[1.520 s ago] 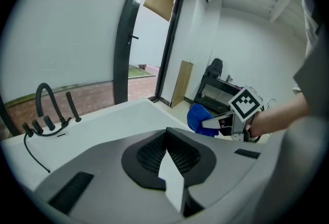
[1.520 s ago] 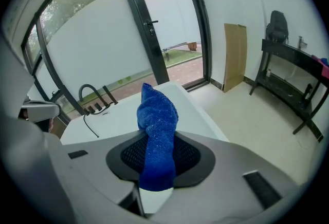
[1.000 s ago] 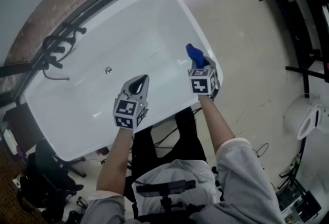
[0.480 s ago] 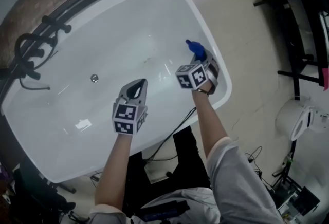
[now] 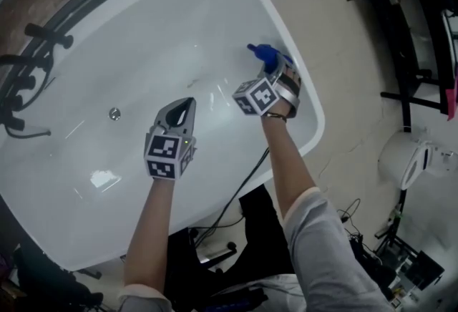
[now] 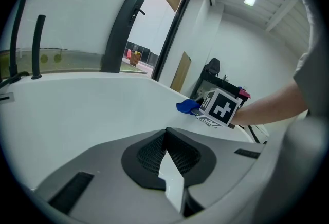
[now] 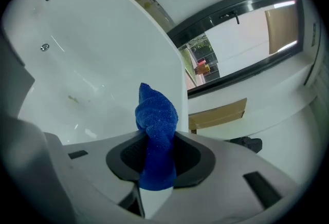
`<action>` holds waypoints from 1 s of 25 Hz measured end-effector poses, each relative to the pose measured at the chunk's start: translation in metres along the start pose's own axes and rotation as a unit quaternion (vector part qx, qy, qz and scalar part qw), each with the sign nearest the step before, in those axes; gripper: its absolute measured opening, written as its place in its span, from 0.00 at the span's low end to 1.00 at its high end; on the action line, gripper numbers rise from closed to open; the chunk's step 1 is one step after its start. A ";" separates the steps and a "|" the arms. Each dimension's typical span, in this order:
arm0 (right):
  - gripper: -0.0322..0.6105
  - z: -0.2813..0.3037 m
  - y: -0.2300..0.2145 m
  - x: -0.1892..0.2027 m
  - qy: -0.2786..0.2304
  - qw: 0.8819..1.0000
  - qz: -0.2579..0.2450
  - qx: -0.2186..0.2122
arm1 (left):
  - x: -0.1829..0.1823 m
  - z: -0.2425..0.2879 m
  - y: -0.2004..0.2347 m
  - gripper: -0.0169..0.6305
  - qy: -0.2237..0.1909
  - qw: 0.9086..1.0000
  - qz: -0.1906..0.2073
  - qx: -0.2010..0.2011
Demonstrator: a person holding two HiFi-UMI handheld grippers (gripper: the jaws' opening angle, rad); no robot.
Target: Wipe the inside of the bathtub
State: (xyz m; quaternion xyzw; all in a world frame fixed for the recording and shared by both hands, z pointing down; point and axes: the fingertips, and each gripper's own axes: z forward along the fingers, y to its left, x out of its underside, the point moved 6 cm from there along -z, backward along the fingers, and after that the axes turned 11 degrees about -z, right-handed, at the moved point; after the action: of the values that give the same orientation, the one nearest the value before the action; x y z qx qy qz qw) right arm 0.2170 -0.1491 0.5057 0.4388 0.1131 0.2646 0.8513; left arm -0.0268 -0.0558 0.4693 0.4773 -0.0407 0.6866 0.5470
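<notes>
A white oval bathtub (image 5: 86, 39) fills the head view, with a drain (image 5: 114, 114) on its floor and a small dirty mark (image 7: 72, 98) near the middle. My right gripper (image 5: 275, 67) is shut on a blue cloth (image 5: 266, 54) and hangs over the tub's inner right wall, close to the rim. In the right gripper view the blue cloth (image 7: 156, 135) stands up between the jaws. My left gripper (image 5: 182, 109) hovers over the tub floor, shut with nothing in it; its tips (image 6: 165, 133) meet in the left gripper view.
Black taps and a hose (image 5: 21, 81) sit on the tub's far left rim. A black cable (image 5: 236, 196) runs over the near rim to the floor. A black-framed table (image 5: 415, 31) and a white round object (image 5: 411, 157) stand on the tiled floor at right.
Both grippers have moved further in over the tub. The right one with the blue cloth has swung left, from the rim toward the inner wall.
</notes>
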 end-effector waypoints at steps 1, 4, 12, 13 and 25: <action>0.22 0.003 0.002 -0.002 0.001 1.000 -0.003 -0.001 | 0.001 0.007 0.002 0.03 -0.002 1.000 0.001 0.002; 0.22 0.012 0.008 -0.006 0.009 1.000 -0.006 -0.003 | 0.005 0.024 0.010 0.03 -0.006 1.000 0.007 0.010; 0.22 0.032 0.023 -0.001 0.015 1.000 -0.013 0.004 | 0.024 0.063 0.029 0.03 -0.007 1.000 0.005 0.028; 0.22 0.032 0.023 -0.002 0.013 1.000 -0.011 0.007 | 0.026 0.067 0.031 0.03 -0.006 1.000 0.004 0.029; 0.22 0.046 0.042 -0.012 0.017 1.000 -0.004 -0.022 | 0.049 0.090 0.044 0.03 0.008 1.000 -0.016 0.020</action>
State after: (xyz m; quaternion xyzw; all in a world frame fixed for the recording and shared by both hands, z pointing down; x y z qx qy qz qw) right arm 0.2114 -0.1677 0.5657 0.4145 0.1235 0.2709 0.8600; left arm -0.0041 -0.0905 0.5723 0.4835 -0.0150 0.6819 0.5487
